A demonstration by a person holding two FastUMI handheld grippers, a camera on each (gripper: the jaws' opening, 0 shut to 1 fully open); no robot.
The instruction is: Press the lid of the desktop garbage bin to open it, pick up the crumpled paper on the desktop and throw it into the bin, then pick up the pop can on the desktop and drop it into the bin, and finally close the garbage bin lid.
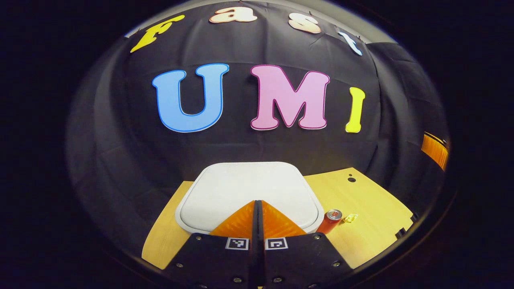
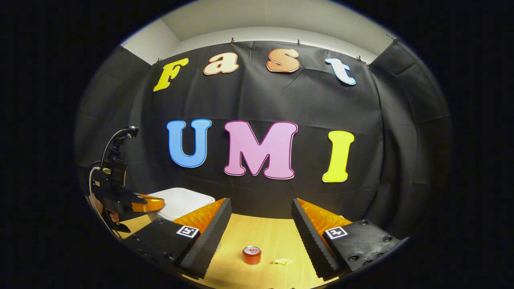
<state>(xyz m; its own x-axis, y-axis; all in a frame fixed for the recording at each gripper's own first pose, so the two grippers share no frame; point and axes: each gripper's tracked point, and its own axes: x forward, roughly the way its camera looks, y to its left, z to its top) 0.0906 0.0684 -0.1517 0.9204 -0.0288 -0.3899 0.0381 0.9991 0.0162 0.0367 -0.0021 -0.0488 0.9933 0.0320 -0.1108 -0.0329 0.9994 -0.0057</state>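
Currently the left gripper (image 1: 257,208) has its fingers clenched together, nothing between them, tips poised over the near edge of the bin lid (image 1: 249,188). I can't tell whether they touch it. Closed fingers make sense here: one blunt point to press the lid, not a grasp. The lid looks flat and down, so I'd judge the opening press isn't done yet.

Right gripper (image 2: 261,218) is released, fingers spread wide and holding nothing. The pop can (image 2: 251,255) stands upright on the desktop (image 2: 265,237), ahead of and between those fingers. The crumpled paper (image 2: 282,261) lies just beside the can, toward the right finger. Open and lined up like that, it's presumably staged for the paper pickup once the garbage bin (image 2: 180,202) opens.

From the left gripper view, can and paper sit right of the fingertips, beside the bin.
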